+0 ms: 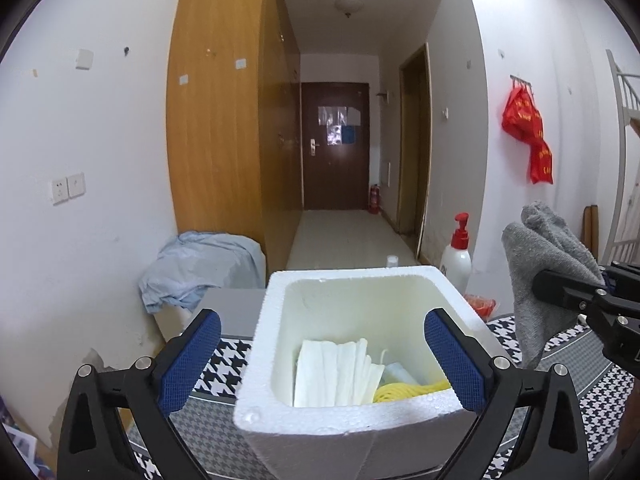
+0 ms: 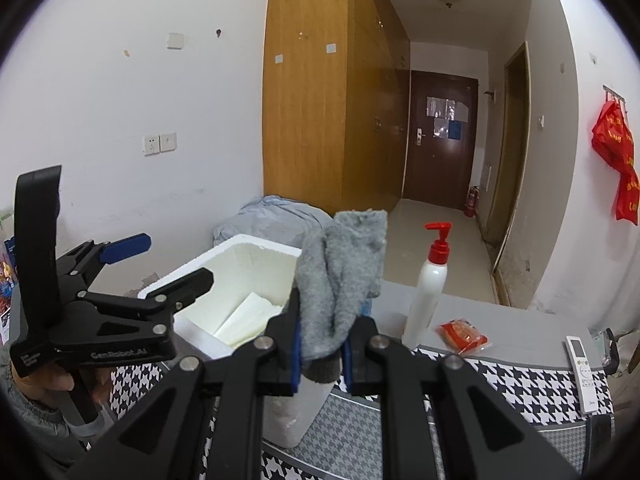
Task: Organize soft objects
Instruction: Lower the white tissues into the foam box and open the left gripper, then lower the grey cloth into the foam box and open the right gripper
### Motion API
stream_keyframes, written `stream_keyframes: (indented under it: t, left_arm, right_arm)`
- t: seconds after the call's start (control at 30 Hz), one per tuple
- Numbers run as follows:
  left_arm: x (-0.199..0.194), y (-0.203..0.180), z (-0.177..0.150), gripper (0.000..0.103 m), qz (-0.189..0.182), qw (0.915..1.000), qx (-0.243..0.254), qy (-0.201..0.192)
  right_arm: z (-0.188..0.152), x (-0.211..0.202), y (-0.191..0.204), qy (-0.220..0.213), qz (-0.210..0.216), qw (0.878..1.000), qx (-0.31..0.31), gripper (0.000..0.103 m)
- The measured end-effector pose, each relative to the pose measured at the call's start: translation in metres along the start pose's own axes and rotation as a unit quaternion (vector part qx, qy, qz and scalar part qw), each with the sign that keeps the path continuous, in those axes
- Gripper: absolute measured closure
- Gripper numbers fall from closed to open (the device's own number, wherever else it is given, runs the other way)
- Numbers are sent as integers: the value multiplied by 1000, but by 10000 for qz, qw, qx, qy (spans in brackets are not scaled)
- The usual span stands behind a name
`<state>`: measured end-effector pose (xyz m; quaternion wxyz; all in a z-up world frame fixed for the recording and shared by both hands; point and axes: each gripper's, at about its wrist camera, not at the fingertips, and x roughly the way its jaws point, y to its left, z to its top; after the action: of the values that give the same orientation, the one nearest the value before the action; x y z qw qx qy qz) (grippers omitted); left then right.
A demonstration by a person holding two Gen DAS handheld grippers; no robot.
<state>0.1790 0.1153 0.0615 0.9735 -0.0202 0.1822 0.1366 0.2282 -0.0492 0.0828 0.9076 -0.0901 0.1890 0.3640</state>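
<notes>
Left gripper (image 1: 322,360): jaws spread wide, nothing between the pads, poised over the open white foam box (image 1: 344,420). Box stands on the houndstooth-covered worktop (image 2: 520,380); inside, folded white cloths (image 1: 336,376) and a yellow coil (image 1: 404,390). Right gripper (image 2: 322,354): jaws clamped tight on a grey sock (image 2: 340,280), sock held upright in the air just right of the box. White pump bottle (image 2: 430,284), red packet (image 2: 462,336) and remote control (image 2: 582,376) on the worktop further right.
</notes>
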Motion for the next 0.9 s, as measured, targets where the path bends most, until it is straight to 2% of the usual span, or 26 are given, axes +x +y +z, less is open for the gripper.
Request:
stream_keyframes:
  t: [0.53, 0.9]
  left_arm:
    - [-26, 30, -8, 1, 359, 9991, -89, -184]
    - [-32, 51, -14, 1, 510, 9983, -211, -162]
  right_arm:
    - [7, 15, 18, 48, 265, 9996, -119, 84]
    - [15, 35, 35, 143, 395, 9988, -232, 84]
